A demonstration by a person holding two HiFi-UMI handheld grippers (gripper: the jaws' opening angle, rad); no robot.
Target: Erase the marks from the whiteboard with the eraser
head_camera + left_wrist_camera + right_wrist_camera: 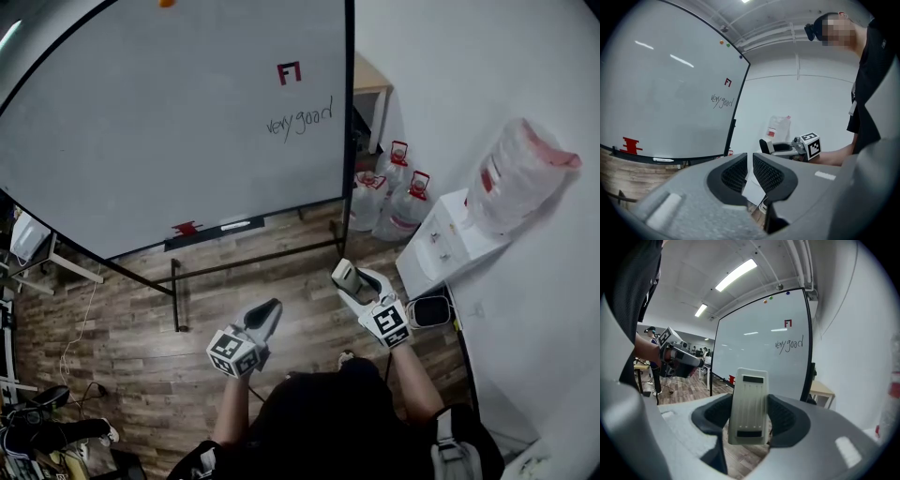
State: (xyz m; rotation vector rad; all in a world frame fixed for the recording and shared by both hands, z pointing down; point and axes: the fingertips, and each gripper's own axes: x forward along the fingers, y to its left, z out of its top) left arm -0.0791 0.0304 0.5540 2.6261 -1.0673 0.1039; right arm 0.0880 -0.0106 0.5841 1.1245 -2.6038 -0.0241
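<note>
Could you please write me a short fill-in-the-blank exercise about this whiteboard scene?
1. The right gripper is shut on the ___.
2. The handwriting on the whiteboard reads "very ___".
3. The left gripper, its jaws close together, holds ___.
Missing words: eraser; good; nothing.

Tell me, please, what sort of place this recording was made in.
Most likely an open office or lab workspace: a large whiteboard on a stand, spare water jugs by the wall, ceiling strip lights, and more people farther back.
</note>
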